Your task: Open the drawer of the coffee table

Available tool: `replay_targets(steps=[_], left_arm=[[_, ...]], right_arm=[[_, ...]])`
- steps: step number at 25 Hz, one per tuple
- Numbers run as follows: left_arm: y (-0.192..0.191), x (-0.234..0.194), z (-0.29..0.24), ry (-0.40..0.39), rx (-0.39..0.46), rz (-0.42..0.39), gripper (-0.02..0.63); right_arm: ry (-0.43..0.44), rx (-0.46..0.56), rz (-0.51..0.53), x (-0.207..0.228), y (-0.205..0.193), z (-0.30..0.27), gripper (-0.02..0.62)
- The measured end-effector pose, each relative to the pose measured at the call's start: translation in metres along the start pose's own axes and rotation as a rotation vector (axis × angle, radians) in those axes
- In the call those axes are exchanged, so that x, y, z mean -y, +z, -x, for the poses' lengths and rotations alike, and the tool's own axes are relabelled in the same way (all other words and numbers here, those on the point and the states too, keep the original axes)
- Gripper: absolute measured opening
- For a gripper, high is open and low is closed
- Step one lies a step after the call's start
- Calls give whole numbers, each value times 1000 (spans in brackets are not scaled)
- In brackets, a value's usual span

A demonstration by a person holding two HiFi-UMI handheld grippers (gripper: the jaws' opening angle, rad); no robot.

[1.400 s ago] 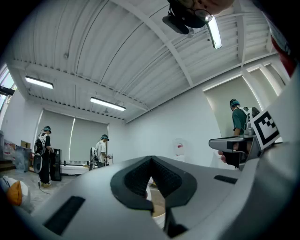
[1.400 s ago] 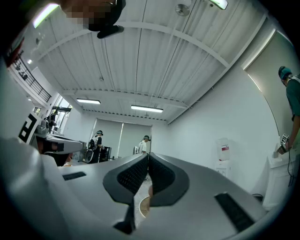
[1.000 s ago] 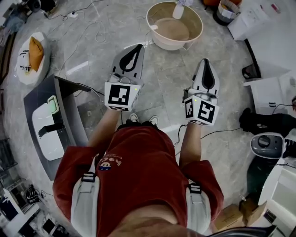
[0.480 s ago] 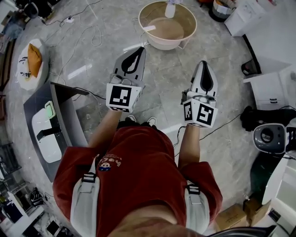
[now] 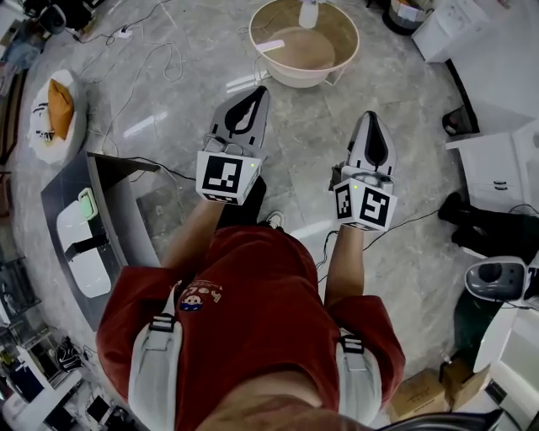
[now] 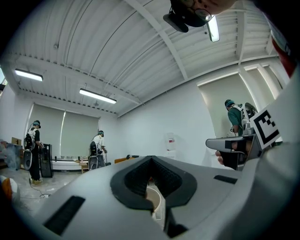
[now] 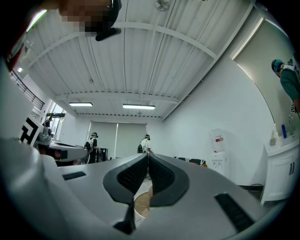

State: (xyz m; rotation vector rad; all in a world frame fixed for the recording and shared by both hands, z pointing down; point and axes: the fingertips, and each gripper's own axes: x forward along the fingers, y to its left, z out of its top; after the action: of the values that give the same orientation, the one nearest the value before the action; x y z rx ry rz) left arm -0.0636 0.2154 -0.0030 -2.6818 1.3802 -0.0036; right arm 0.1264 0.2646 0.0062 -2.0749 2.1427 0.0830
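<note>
The coffee table point(image 5: 307, 80) stands on the floor point(image 5: 168, 76) ahead of the person, with a bottle point(image 5: 309, 13) on its far side. The left hand-held gripper point(image 5: 253, 97) and the right hand-held gripper point(image 5: 373, 122) are side by side, well short of the table, both pointing towards it. To the person's left is a bench point(image 5: 59, 185) carrying what may be a small device point(image 5: 80, 248). A cabinet point(image 5: 493, 172) stands to the right, and a cardboard box point(image 5: 421, 391) lies nearer the person on that side.
</note>
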Motion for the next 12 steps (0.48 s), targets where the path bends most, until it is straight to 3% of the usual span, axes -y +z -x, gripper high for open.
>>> replay_targets(steps=[6, 12], left_arm=[[-21, -40, -41, 1, 11, 29, 12], [-30, -110, -101, 15, 24, 27, 13]], right_arm=[[10, -12, 24, -12, -16, -55, 21], [26, -23, 50, -31, -24, -146, 21]])
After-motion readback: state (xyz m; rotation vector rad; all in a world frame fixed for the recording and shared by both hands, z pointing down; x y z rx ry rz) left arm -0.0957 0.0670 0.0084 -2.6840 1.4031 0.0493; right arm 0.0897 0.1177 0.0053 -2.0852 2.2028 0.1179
